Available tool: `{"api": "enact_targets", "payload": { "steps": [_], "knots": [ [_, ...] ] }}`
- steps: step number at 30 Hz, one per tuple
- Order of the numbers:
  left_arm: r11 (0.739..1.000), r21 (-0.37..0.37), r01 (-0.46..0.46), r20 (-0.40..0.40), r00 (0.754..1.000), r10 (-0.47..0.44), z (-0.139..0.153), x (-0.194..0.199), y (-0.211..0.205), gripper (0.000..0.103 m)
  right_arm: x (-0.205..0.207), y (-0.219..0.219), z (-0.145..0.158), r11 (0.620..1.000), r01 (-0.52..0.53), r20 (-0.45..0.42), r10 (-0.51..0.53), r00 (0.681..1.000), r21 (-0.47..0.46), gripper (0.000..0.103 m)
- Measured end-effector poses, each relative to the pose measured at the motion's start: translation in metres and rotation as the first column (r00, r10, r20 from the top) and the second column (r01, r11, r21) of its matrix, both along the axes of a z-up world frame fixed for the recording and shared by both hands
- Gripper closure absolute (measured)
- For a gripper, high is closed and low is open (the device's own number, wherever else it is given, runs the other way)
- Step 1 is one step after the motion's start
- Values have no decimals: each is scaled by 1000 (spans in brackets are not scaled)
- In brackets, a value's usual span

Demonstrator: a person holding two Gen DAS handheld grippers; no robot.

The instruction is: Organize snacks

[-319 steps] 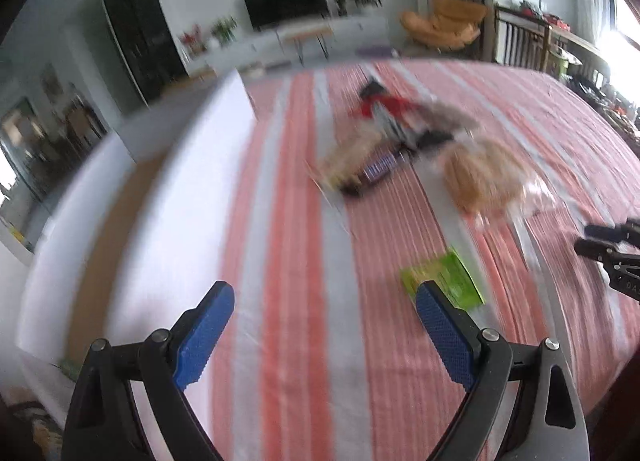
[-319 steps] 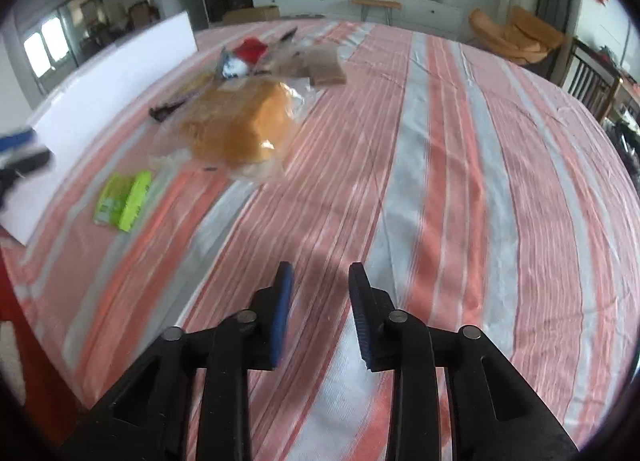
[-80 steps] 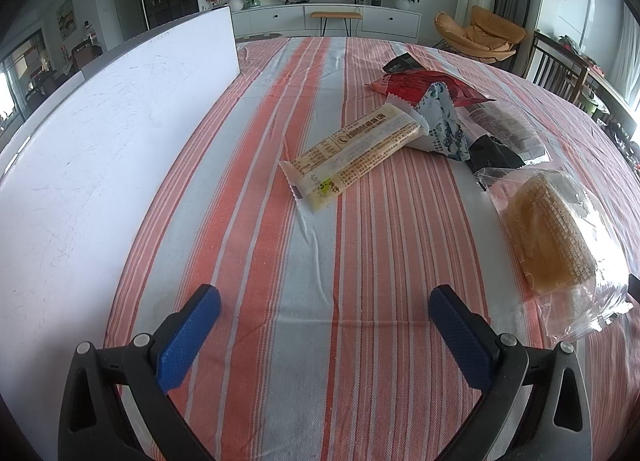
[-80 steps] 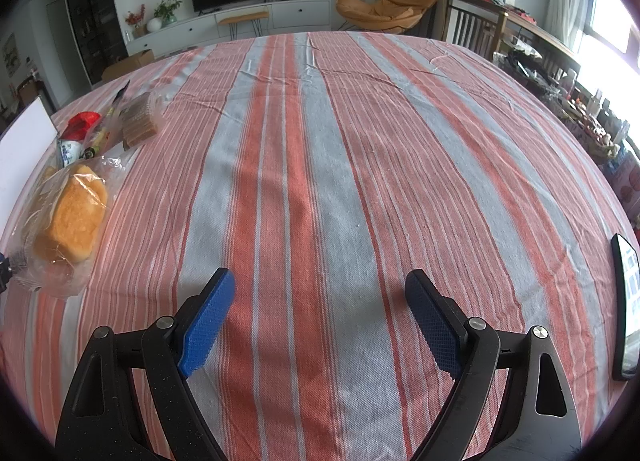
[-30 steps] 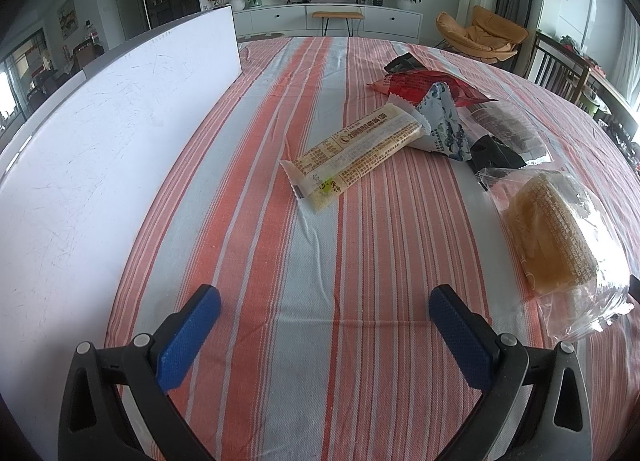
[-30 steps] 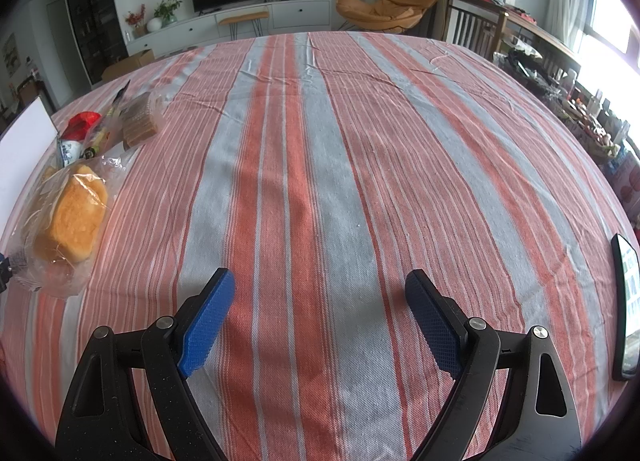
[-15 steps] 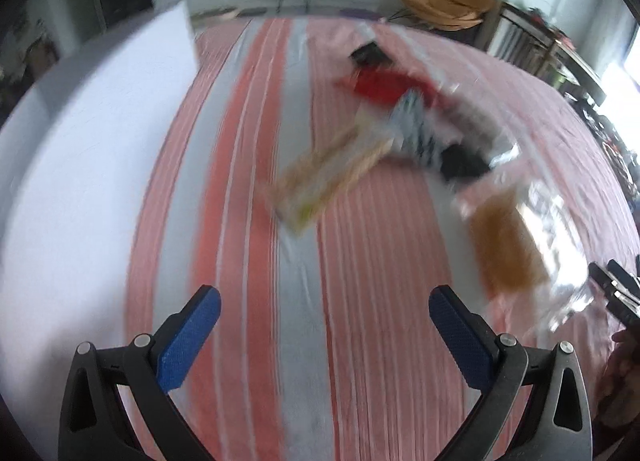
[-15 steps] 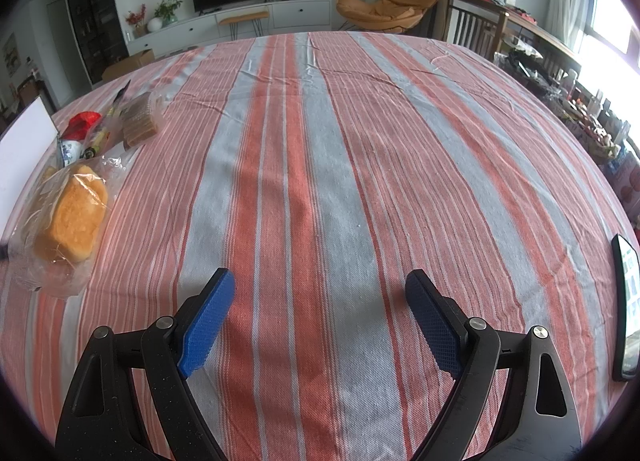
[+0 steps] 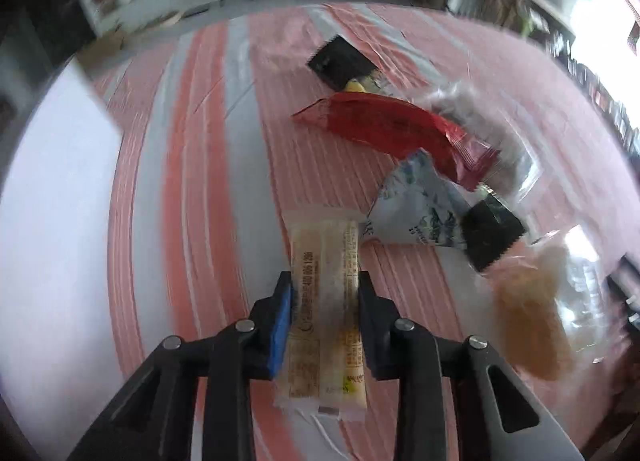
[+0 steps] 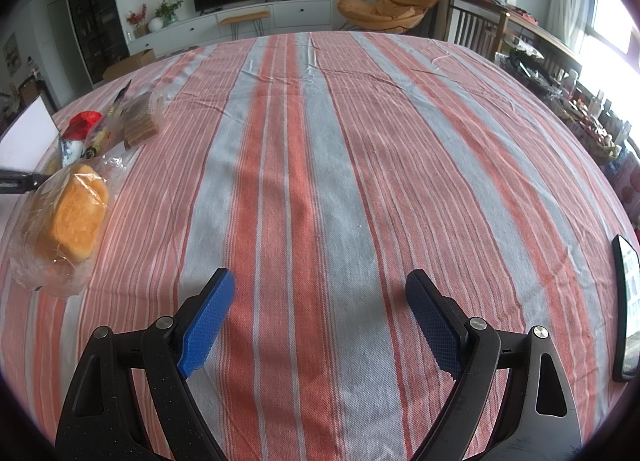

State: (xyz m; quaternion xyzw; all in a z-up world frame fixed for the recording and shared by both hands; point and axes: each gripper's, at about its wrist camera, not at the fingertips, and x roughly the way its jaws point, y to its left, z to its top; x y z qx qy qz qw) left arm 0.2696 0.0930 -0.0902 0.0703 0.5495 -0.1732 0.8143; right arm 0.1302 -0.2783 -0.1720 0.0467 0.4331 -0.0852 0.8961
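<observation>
A long cream snack packet [image 9: 324, 261] lies lengthwise between the blue pads of my left gripper [image 9: 324, 301], whose jaws are closing and touch it on both sides. Just beyond it on the striped cloth lie a white-and-blue packet [image 9: 416, 209], a red packet [image 9: 388, 129], two black packets [image 9: 340, 61] [image 9: 492, 237] and a clear bag of brown biscuits [image 9: 476, 121]. A bagged loaf of bread [image 9: 528, 321] [image 10: 72, 217] lies to the right of them. My right gripper [image 10: 320, 301] hangs open over bare cloth, with nothing between its fingers.
A large white board [image 9: 52, 221] runs along the left side of the table. A dark phone [image 10: 628, 301] lies at the table's right edge. Striped cloth [image 10: 320, 141] stretches ahead of the right gripper. Chairs and a TV cabinet stand beyond the table.
My left gripper has moved forward over the cream packet, tilted down and gone from wide open to closed around it. The right gripper has not moved.
</observation>
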Motion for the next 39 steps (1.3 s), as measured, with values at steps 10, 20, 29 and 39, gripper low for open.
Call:
{"api": "enact_targets", "payload": {
  "steps": [10,20,29,39],
  "knots": [
    [990,-54,-133,20,991,134,10,-121,22,69,0,2,0,1000,-4,-3,4,1000,0,11],
    [979,-12,-203,212,956,201,-14,-132,36,3,0,2,1,1000,-4,-2,4,1000,0,11],
    [973,-25,-230,220,948,230,-17,-133,40,0,0,2,0,1000,-4,-2,4,1000,0,11],
    [972,-24,-232,221,947,232,-18,-129,38,0,0,2,0,1000,-4,-1,4,1000,0,11]
  ]
}}
